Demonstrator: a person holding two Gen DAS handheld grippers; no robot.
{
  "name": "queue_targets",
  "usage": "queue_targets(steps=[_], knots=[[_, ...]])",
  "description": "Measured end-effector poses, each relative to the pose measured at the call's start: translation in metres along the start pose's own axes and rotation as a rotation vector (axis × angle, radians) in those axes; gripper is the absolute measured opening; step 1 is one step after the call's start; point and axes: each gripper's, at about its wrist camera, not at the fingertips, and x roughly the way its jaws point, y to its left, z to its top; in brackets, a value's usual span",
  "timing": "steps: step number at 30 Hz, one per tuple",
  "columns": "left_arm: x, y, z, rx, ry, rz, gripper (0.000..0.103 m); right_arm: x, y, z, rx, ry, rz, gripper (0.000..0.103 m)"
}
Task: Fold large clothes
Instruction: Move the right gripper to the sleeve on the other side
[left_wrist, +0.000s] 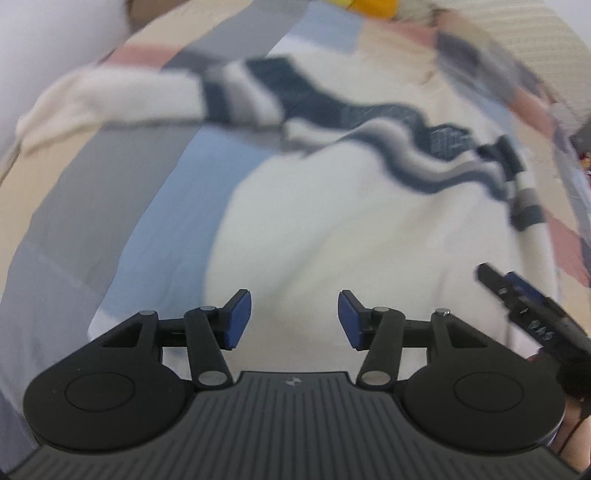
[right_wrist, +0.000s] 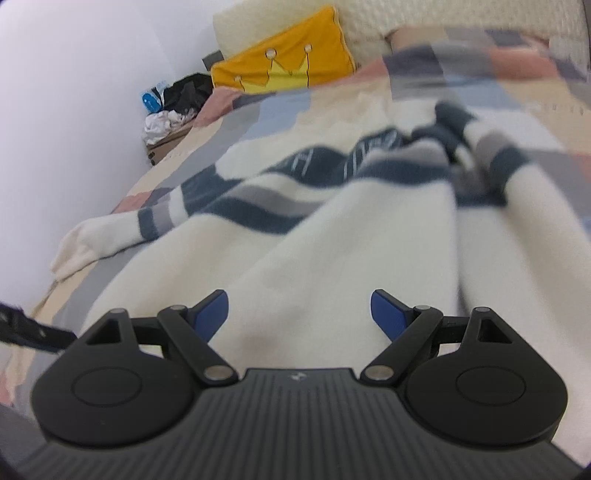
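Note:
A cream sweater with dark blue and grey wavy stripes lies spread on a patchwork bedspread, one sleeve stretched out to the left. My left gripper hovers over the sweater's lower part, its blue pads apart with nothing between them. In the right wrist view the same sweater fills the middle, its sleeve reaching left. My right gripper stands open wide above the cream cloth and holds nothing. The right gripper's fingers show at the right edge of the left wrist view.
A yellow cushion with a crown design leans at the head of the bed. A white wall runs along the left. A pile of dark and white items sits beside the bed near the wall.

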Motion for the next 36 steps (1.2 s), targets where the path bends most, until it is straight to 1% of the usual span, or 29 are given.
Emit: queue_targets(steps=[2, 4, 6, 10, 14, 16, 18, 21, 24, 27, 30, 34, 36], knots=[[-0.007, -0.016, 0.005, 0.038, -0.047, -0.026, 0.058, -0.004, -0.004, 0.003, 0.005, -0.021, -0.012, 0.086], [-0.008, -0.035, 0.012, 0.074, -0.102, -0.035, 0.058, -0.009, -0.009, 0.007, 0.007, -0.048, -0.04, 0.086], [-0.005, -0.054, 0.018, 0.096, -0.12, -0.06, 0.058, -0.015, -0.015, 0.01, 0.03, -0.072, -0.056, 0.086], [0.004, -0.095, 0.029, 0.15, -0.165, -0.085, 0.058, -0.028, -0.037, 0.019, 0.082, -0.123, -0.097, 0.086], [0.018, -0.135, 0.045, 0.185, -0.201, -0.13, 0.058, -0.041, -0.059, 0.028, 0.12, -0.162, -0.143, 0.086], [0.021, -0.156, 0.051, 0.22, -0.224, -0.144, 0.058, -0.046, -0.069, 0.031, 0.138, -0.18, -0.168, 0.086], [0.026, -0.175, 0.056, 0.253, -0.252, -0.154, 0.058, -0.048, -0.078, 0.033, 0.157, -0.187, -0.182, 0.086], [0.037, -0.198, 0.055, 0.336, -0.303, -0.146, 0.058, -0.046, -0.086, 0.034, 0.16, -0.178, -0.188, 0.086], [0.055, -0.2, 0.05, 0.345, -0.284, -0.183, 0.058, -0.047, -0.094, 0.037, 0.125, -0.17, -0.216, 0.086], [0.073, -0.196, 0.035, 0.413, -0.278, -0.171, 0.058, -0.048, -0.104, 0.039, 0.107, -0.168, -0.237, 0.086], [0.087, -0.184, 0.022, 0.437, -0.259, -0.173, 0.058, -0.045, -0.123, 0.042, 0.141, -0.141, -0.245, 0.086], [0.101, -0.159, 0.013, 0.383, -0.233, -0.188, 0.058, -0.041, -0.139, 0.045, 0.132, -0.097, -0.21, 0.086], [0.106, -0.15, 0.01, 0.362, -0.224, -0.194, 0.058, -0.041, -0.148, 0.044, 0.123, -0.083, -0.215, 0.086]])
